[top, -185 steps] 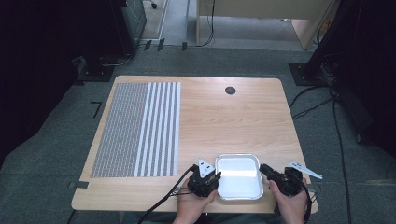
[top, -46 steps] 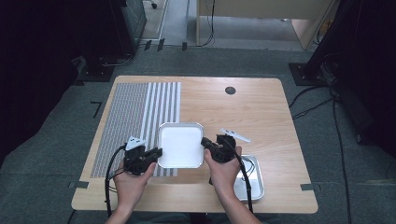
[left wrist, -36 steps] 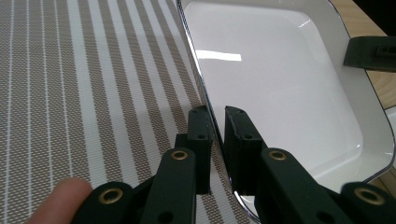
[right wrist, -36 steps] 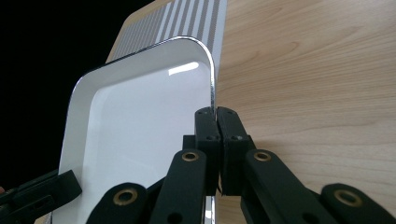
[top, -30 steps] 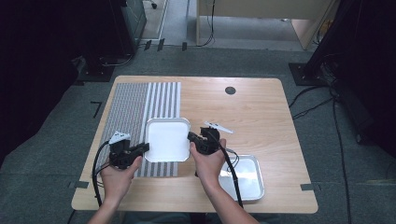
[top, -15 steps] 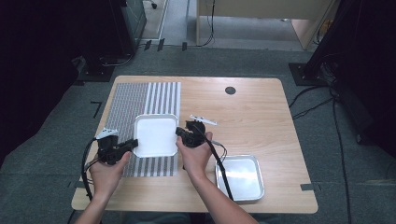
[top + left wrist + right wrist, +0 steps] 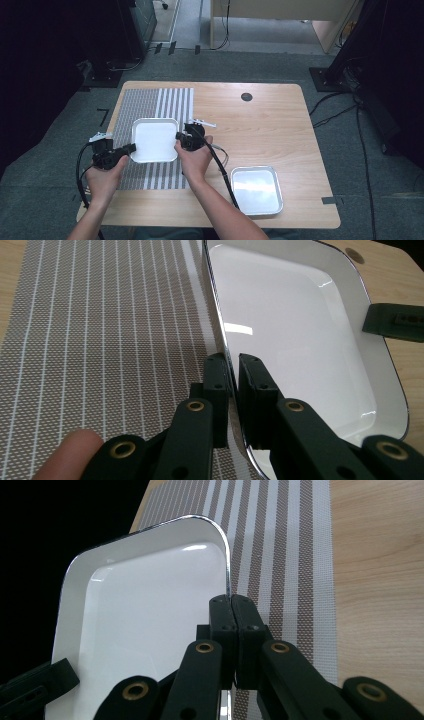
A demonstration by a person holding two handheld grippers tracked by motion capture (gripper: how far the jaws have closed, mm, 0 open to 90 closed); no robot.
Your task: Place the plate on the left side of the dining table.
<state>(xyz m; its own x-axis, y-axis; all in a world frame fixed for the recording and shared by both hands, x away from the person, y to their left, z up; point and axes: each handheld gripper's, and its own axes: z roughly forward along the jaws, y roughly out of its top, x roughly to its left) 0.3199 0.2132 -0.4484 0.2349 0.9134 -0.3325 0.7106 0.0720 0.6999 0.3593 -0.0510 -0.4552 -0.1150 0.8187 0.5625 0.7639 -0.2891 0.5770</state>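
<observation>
My left gripper (image 7: 131,147) is clamped on the left rim of the white enamel tray (image 7: 154,139); in the left gripper view the jaws pinch the rim of the tray (image 7: 300,335) with the thin edge between the pads. My right gripper (image 7: 178,137) is clamped on the opposite, right rim; the right gripper view shows both jaws pressed together on the edge of the tray (image 7: 135,625). So the tray lies between the two claws, right of the left one and left of the right one, carried by both. It's centre-left in the high view, over the striped placemat (image 7: 150,102); I can't tell if it touches the mat. Near-square, long axis running slightly toward the top of the frame. White glossy inside, dark thin rim, rounded corners, empty. A metal tray (image 7: 255,190) sits lower right, well apart.
</observation>
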